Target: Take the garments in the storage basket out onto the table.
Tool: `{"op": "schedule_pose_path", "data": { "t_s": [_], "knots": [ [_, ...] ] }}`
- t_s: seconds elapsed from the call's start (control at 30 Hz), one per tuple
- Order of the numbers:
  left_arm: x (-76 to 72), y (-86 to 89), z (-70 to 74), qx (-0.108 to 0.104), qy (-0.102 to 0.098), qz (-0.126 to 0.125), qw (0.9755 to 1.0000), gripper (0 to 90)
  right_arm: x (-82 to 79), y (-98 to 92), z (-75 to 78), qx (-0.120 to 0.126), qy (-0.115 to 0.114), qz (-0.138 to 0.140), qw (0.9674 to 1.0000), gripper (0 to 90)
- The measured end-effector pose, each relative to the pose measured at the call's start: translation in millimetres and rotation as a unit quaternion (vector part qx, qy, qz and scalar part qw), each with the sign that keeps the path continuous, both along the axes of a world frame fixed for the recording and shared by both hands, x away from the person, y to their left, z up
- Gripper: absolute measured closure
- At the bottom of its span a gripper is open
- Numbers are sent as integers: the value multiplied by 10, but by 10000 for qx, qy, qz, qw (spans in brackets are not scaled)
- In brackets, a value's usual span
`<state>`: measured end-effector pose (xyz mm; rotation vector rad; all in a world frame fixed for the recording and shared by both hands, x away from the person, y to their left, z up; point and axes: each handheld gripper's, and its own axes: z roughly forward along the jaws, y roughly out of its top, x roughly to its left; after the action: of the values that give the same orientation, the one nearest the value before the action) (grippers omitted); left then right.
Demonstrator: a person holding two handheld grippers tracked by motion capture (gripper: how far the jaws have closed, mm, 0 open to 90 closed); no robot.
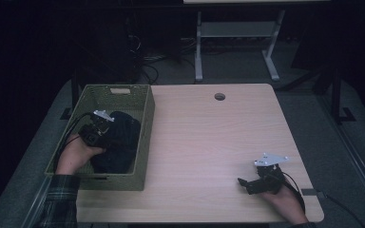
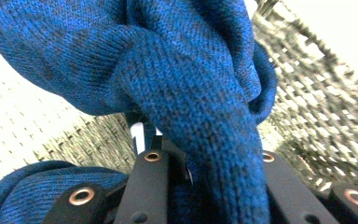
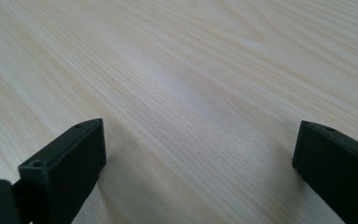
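Left gripper (image 1: 105, 124) in basket (image 1: 145, 137) at nine o'clock, pinching blue knit (image 2: 191, 93); right gripper (image 3: 198, 168) at five o'clock, low over table (image 1: 209, 142), jaws spread.

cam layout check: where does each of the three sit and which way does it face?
High view: above the person's side, facing forward and down on the wooden table; both hands, a plaid sleeve, left tongs, right tongs.
Left gripper view: rides the left tongs, facing blue knit fabric clamped between its jaws, green basket behind.
Right gripper view: rides the right tongs, low over bare tabletop, jaws open.
Shared: high and left views both show fabric and basket.
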<state>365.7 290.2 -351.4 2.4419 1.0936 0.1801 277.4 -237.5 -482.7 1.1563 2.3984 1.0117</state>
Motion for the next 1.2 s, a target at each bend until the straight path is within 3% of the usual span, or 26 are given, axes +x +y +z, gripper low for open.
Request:
{"op": "schedule_pose_path", "data": {
  "t_s": [0.63, 1.2],
  "knots": [
    [-22, 72, 507, -72, -278, -141, 9995, 764, 0, 0, 0, 3, 3, -2, 10000, 23],
    [-40, 99, 965, -403, -458, -377, 9974, 765, 1, 0, -1, 7, -4, 0, 10000, 24]
  ]
}}
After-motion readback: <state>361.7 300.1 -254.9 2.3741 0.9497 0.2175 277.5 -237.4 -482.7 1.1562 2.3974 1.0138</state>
